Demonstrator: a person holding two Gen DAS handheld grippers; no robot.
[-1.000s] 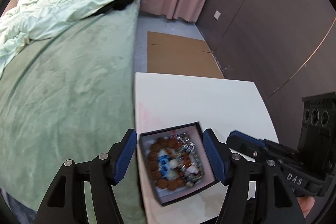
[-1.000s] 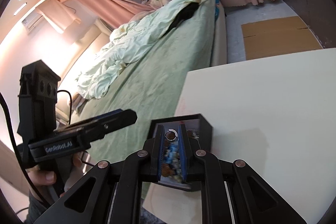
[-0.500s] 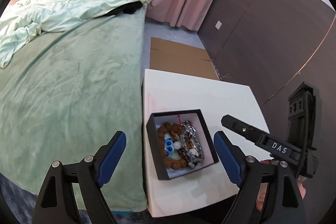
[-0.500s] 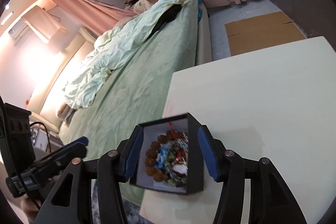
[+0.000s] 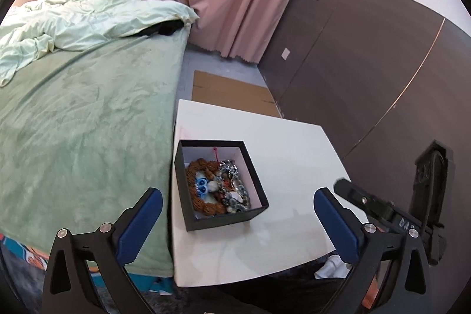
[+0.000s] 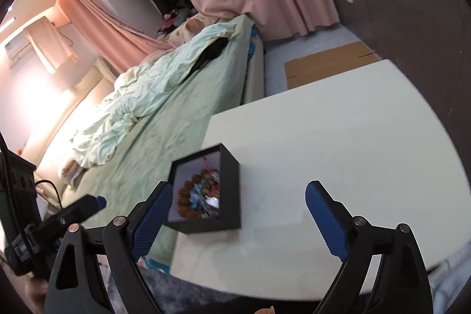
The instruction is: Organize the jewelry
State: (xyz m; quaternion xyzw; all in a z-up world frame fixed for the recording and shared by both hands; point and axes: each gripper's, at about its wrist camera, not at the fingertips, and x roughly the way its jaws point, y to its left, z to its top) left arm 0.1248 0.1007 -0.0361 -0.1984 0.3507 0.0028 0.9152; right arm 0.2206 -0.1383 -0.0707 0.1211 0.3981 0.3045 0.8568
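Both my hand-held grippers, left (image 5: pixel 235 214) and right (image 6: pixel 238 214), spread wide, empty. Square black cardboard box (image 5: pixel 219 184) of beaded bracelets at worktop's (image 5: pixel 288 155) 9 o'clock edge. Light, stiff, probably slides; beads loose, tangly. Grip opposite walls.

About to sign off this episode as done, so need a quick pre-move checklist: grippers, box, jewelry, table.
1. Left gripper open, holding nothing: ok.
2. Right gripper open, holding nothing: ok.
3. Black box resting flat on the white table, no finger touching it: ok.
4. Jewelry inside the box, none seen loose on the table: ok.
5. Pieces sorted within the box: not ok, beads and chains lie in one tangle.
6. Box margin from the table edge beside the bed: not ok, it sits right at that edge.
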